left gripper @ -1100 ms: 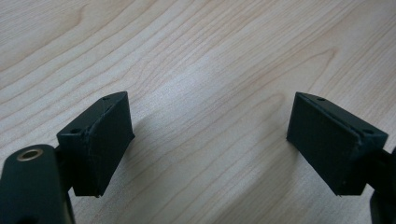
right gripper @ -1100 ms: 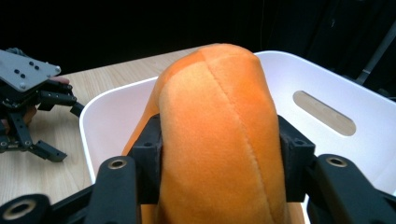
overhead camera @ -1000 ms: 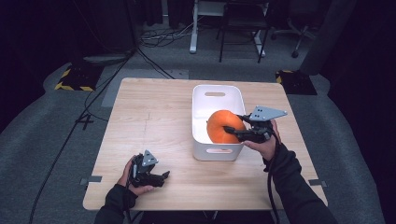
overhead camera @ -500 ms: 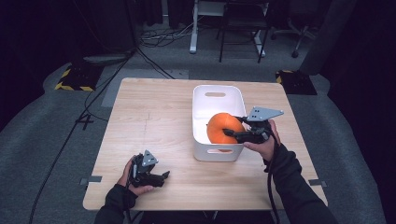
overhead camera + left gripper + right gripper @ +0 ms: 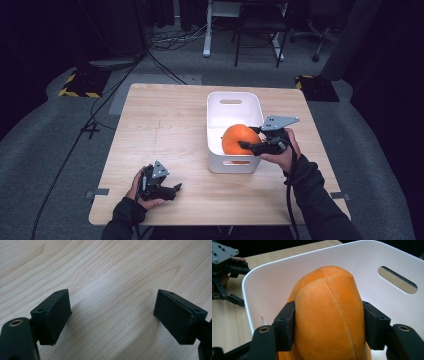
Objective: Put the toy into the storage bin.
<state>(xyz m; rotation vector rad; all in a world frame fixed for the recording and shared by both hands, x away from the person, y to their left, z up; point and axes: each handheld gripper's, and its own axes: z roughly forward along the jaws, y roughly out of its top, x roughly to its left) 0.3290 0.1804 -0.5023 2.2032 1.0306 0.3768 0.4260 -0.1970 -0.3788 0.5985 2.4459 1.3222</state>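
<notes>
While the orange plush pumpkin (image 5: 329, 315) sits squeezed between the jaws of my right gripper (image 5: 329, 325), it hangs inside the white bin (image 5: 218, 117), over its near end and close to the front wall. Both of my right jaws press into its soft sides, one on each flank, so the fabric bulges past them. From the high view the pumpkin (image 5: 240, 139) shows orange against the bin's white floor, with my right gripper (image 5: 248, 146) reaching in over the bin's right rim. A slot handle is cut into the bin's far wall and another into its near wall. Well apart from all this, my left gripper (image 5: 176, 188) rests low near the front left of the wooden counter (image 5: 165, 125). Its jaws stand wide apart with nothing but bare wood grain between them.
</notes>
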